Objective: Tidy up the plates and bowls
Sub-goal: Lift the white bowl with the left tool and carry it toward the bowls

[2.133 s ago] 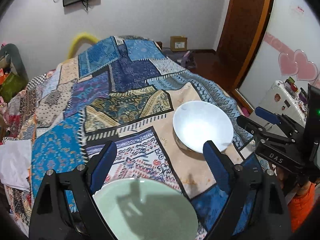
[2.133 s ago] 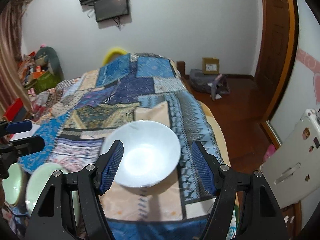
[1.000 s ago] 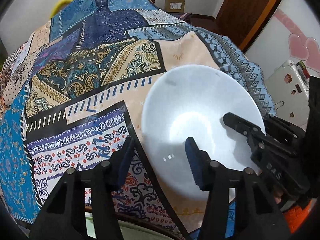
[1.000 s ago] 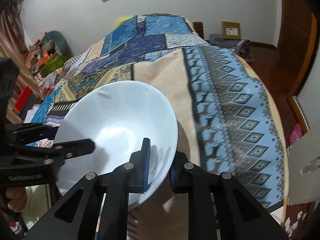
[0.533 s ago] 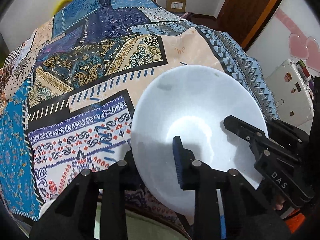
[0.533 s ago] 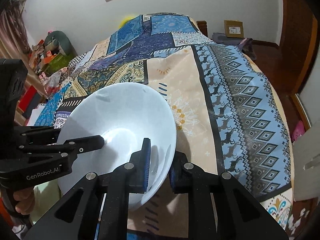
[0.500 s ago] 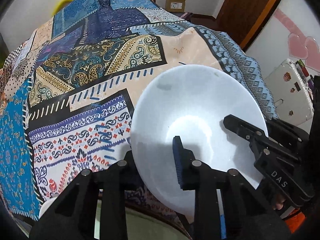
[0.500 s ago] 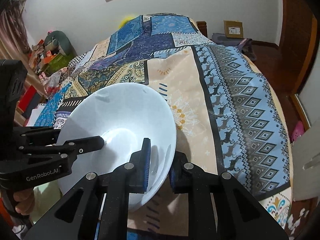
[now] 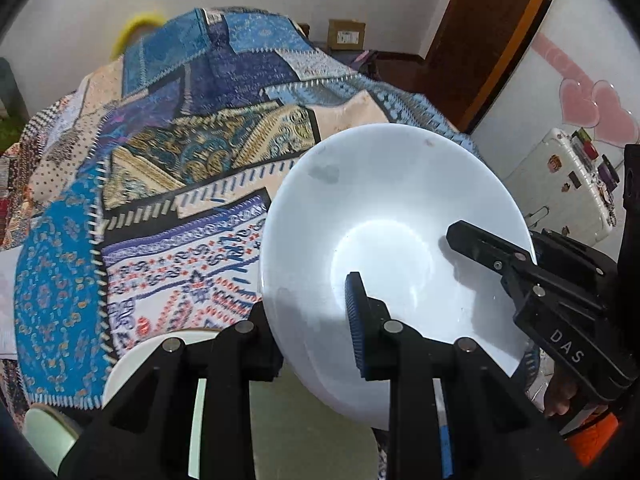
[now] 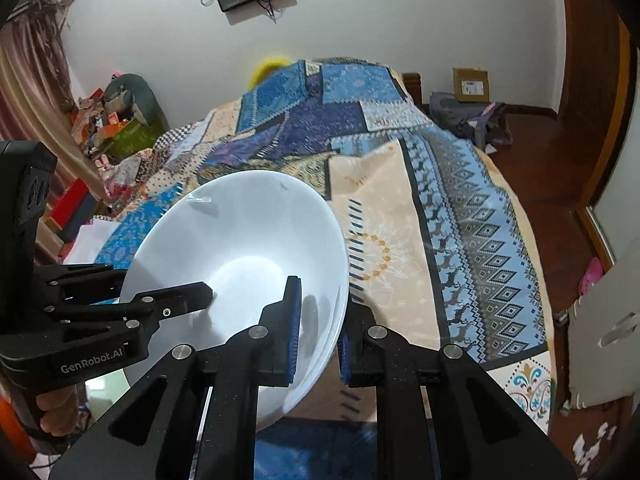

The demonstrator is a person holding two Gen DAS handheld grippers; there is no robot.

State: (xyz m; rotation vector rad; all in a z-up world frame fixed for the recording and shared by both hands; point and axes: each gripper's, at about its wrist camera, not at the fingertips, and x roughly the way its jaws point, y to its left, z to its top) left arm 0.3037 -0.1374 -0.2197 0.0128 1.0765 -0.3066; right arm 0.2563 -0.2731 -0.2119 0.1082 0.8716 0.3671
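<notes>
A white bowl (image 9: 384, 208) hangs tilted above the patterned bedspread (image 9: 168, 168), held from two sides. My left gripper (image 9: 308, 300) is shut on its near-left rim, one blue pad inside the bowl and the other finger under the wall. My right gripper (image 10: 320, 300) is shut on the opposite rim (image 10: 340, 280). In the left wrist view the right gripper (image 9: 500, 248) comes in from the right. In the right wrist view the left gripper (image 10: 172, 288) reaches in from the left. A pale green plate (image 9: 296, 432) lies below the bowl at the near edge.
A second pale green dish (image 9: 48, 436) sits at the bottom left. A white suitcase (image 9: 560, 184) stands to the right of the bed, by a wooden door (image 9: 488, 32). A cardboard box (image 10: 470, 84) and bags lie on the floor beyond. Clutter (image 10: 116, 120) fills the left side.
The left gripper's jaws closed on the bowl's rim. Both grippers then rose with the bowl, which now hangs above the bedspread and over the green plate.
</notes>
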